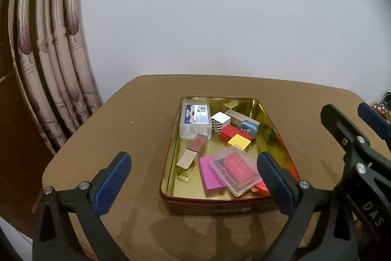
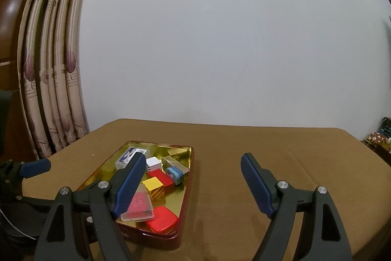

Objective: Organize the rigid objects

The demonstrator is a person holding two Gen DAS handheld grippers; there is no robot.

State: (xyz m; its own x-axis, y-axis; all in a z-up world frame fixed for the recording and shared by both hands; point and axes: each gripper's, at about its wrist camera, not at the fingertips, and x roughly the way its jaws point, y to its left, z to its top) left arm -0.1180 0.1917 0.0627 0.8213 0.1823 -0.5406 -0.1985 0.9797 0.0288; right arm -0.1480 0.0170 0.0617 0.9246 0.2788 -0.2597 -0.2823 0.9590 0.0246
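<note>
A dark red tin [image 1: 221, 208] with a gold inside sits on the brown table; it also shows in the right wrist view [image 2: 189, 164]. In it lie a clear labelled box [image 1: 195, 120], a zigzag cube [image 1: 220, 124], a red block [image 1: 231, 133], a yellow cube [image 1: 239, 143], a blue tin [image 1: 249, 128], a gold-capped lipstick [image 1: 189, 158], a pink pad [image 1: 210, 175], a clear case with a red card [image 1: 235, 169] and a red flat tin [image 2: 162, 221]. My left gripper [image 1: 195, 184] is open and empty, just before the tin. My right gripper [image 2: 193, 185] is open and empty, right of the tin.
The brown table [image 1: 146, 119] stands against a pale wall. Patterned curtains [image 1: 56, 45] hang at the left. Small items [image 2: 380, 138] lie beyond the table's right edge. The right gripper's arm [image 1: 354, 146] shows at the right in the left wrist view.
</note>
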